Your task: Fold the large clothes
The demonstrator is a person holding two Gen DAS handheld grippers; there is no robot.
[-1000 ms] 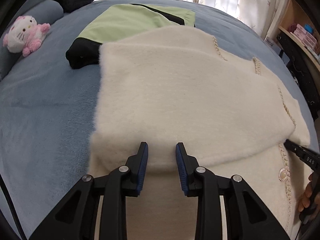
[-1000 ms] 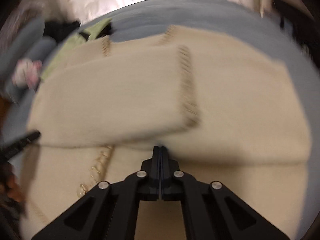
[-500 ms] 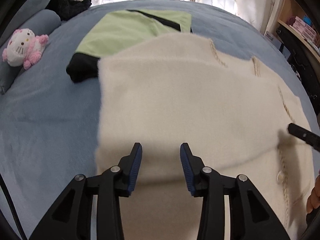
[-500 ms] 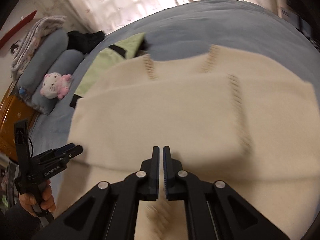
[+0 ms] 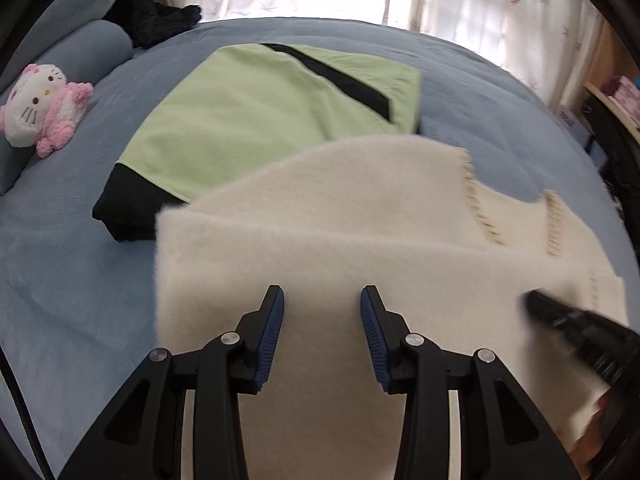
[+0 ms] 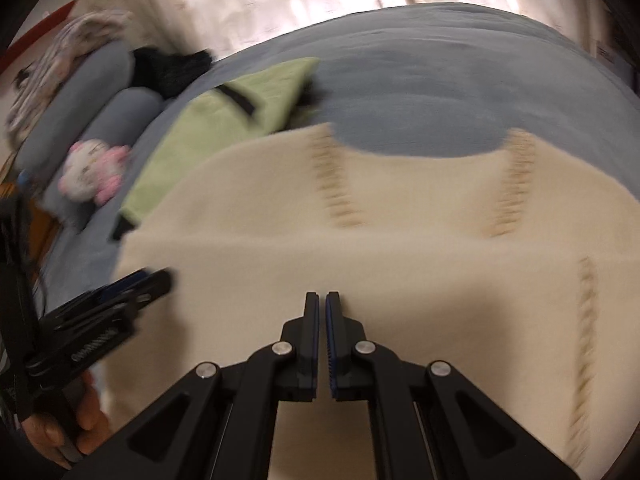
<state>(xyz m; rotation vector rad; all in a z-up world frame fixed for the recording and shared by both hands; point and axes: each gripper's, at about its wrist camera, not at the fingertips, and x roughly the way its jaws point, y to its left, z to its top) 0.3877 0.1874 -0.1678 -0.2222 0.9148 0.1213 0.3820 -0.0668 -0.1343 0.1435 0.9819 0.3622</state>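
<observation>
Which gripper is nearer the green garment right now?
Left. The left gripper hovers over the cream sweater's left part, on the side of the green garment. The right gripper sits farther right over the sweater.

the big folded sweater [image 5: 360, 248] lies on the bed [image 5: 60, 280], right in front of both grippers. behind it, a bit to the left, lies another folded top [image 5: 256, 120], and the sweater's far edge covers a little of it (the two overlap). a toy cat [image 5: 40, 108] sits at the far left by the pillows [image 5: 88, 44], with a dark bundle [image 5: 152, 16] behind them.
</observation>
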